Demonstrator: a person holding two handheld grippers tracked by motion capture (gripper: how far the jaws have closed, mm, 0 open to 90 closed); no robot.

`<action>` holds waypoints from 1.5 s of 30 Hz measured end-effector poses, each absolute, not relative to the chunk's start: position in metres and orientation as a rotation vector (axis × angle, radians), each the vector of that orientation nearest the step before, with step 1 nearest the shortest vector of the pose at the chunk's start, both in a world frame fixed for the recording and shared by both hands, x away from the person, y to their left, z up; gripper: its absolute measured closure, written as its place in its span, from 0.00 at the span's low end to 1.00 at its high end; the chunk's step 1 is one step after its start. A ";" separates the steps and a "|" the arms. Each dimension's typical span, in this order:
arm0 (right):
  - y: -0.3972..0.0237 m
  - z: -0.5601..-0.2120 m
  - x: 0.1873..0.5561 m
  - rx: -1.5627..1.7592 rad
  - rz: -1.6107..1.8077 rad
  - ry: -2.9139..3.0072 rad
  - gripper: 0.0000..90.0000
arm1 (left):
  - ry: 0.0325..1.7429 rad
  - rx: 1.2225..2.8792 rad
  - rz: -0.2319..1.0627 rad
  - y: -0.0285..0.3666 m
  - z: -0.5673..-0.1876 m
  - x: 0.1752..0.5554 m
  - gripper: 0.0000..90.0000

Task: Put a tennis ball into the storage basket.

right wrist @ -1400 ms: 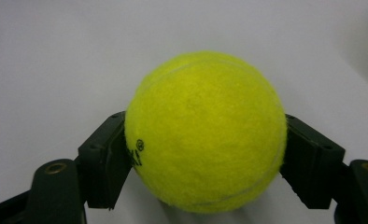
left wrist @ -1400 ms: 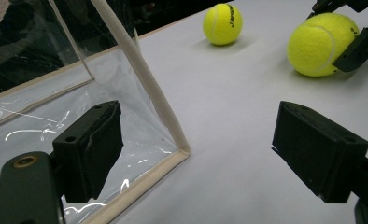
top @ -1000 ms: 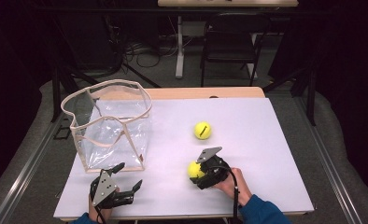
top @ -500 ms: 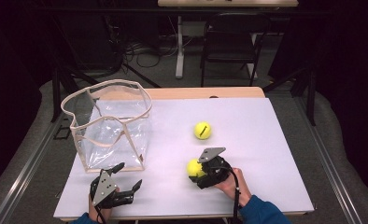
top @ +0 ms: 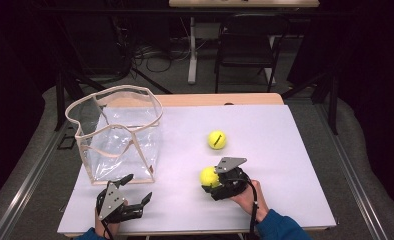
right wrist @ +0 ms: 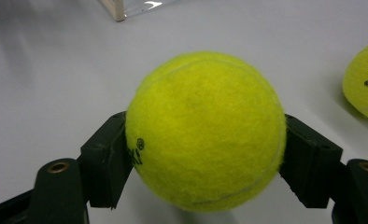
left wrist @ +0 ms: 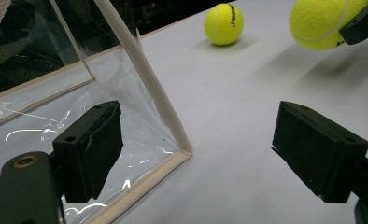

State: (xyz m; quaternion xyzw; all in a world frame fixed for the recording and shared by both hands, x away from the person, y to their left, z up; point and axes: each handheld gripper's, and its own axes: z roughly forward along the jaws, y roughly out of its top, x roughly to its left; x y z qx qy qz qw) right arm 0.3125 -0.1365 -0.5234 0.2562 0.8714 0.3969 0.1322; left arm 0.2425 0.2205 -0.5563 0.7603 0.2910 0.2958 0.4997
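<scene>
My right gripper (top: 211,180) is shut on a yellow tennis ball (top: 209,176) near the table's front, right of centre. In the right gripper view both black pads press the sides of the ball (right wrist: 205,130), which hangs just above its shadow. A second tennis ball (top: 217,139) lies loose on the white tabletop behind it, and shows as ball (left wrist: 224,23) in the left gripper view. My left gripper (top: 137,189) rests open at the front left. Its jaws stand wide apart around nothing, and the left gripper (left wrist: 196,149) faces the near corner of a clear bag (left wrist: 149,98).
The clear plastic bag (top: 120,135) with beige trim stands open-topped at the table's left side. The white table (top: 285,150) has bare surface to the right and back. A dark chair (top: 245,50) and cables stand on the floor beyond the far edge.
</scene>
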 end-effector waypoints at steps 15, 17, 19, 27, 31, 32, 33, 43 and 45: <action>-0.139 -0.521 0.310 0.730 1.197 2.469 0.29 | 0.702 1.832 0.710 0.221 -0.556 0.242 0.18; -0.139 -0.521 0.310 0.727 1.200 2.467 0.29 | 0.699 1.834 0.713 0.221 -0.556 0.242 0.18; -0.138 -0.521 0.310 0.719 1.196 2.462 0.29 | 0.704 1.834 0.711 0.221 -0.556 0.243 0.18; -0.134 -0.519 0.310 0.696 1.195 2.456 0.29 | 0.697 1.836 0.714 0.220 -0.556 0.242 0.18; -0.132 -0.517 0.309 0.689 1.195 2.447 0.29 | 0.702 1.839 0.716 0.220 -0.556 0.243 0.18; -0.132 -0.515 0.310 0.683 1.205 2.437 0.29 | 0.703 1.840 0.716 0.220 -0.557 0.243 0.18; -0.131 -0.515 0.310 0.683 1.206 2.437 0.29 | 0.703 1.839 0.715 0.220 -0.557 0.243 0.18; -0.128 -0.511 0.311 0.678 1.220 2.421 0.29 | 0.706 1.839 0.716 0.220 -0.557 0.243 0.18; -0.127 -0.510 0.311 0.676 1.223 2.419 0.29 | 0.710 1.838 0.717 0.220 -0.557 0.244 0.18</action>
